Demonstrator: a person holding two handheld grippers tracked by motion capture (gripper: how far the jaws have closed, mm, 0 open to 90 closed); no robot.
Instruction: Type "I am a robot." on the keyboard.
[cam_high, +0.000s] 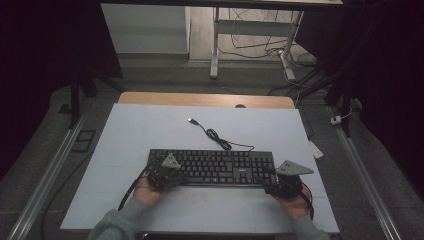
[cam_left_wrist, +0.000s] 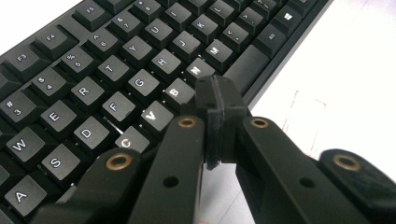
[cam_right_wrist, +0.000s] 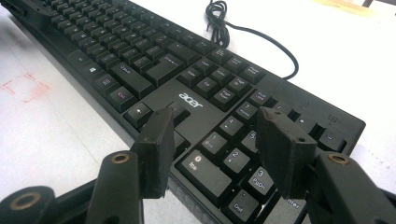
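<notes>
Now | matte black keyboard (cam_high: 212, 167), squared keycaps | left tongs (cam_left_wrist: 219, 122) clenched empty | right tongs (cam_right_wrist: 219, 151) released

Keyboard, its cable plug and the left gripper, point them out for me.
keyboard (cam_high: 220, 167), high view, middle of the key field.
cable plug (cam_high: 191, 120), high view, free end of the cable.
left gripper (cam_left_wrist: 219, 100), left gripper view, tips of the closed jaws.

I'm working in what looks like a lab or test room. My table (cam_high: 150, 125) has a white sheet on it, dark curtains (cam_high: 385, 75) hang at both sides, and loose cables (cam_high: 260, 42) lie under a far desk frame (cam_high: 216, 45).
</notes>
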